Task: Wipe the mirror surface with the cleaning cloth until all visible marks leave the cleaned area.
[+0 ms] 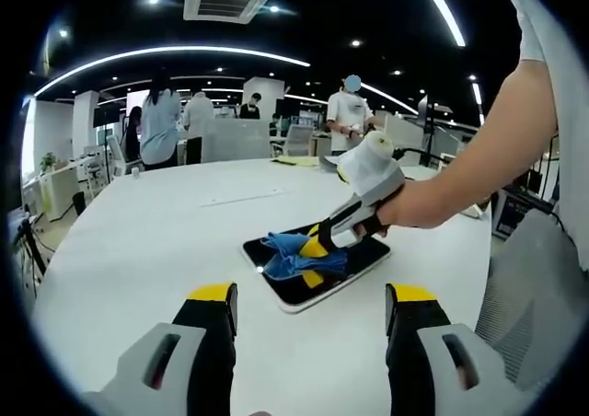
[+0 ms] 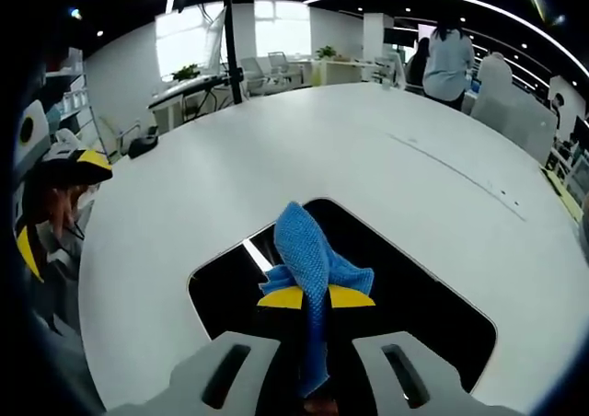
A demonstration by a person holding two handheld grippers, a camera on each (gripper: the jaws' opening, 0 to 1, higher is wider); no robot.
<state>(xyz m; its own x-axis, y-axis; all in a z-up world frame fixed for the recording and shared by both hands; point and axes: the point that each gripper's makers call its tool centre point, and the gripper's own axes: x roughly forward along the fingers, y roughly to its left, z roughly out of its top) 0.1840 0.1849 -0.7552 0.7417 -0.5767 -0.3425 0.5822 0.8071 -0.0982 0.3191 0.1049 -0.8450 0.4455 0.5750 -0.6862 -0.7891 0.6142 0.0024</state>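
A flat rectangular mirror (image 1: 361, 259) with a white rim lies on the white table (image 1: 156, 241); its glass looks dark. A blue cleaning cloth (image 1: 296, 255) rests on it, pinched by my right gripper (image 1: 319, 245), which comes in from the right in a person's hand. In the right gripper view the cloth (image 2: 308, 260) is clamped between the yellow-tipped jaws of my right gripper (image 2: 315, 297), over the mirror (image 2: 414, 292). My left gripper (image 1: 311, 296) stands open in front of the mirror's near edge, with nothing between its fingers.
The round white table's (image 2: 386, 158) edge runs along the left. Several people stand beyond the far side by desks and chairs (image 1: 296, 138). The person's arm (image 1: 479, 149) reaches over the table's right side. My left gripper (image 2: 55, 190) shows at the left edge.
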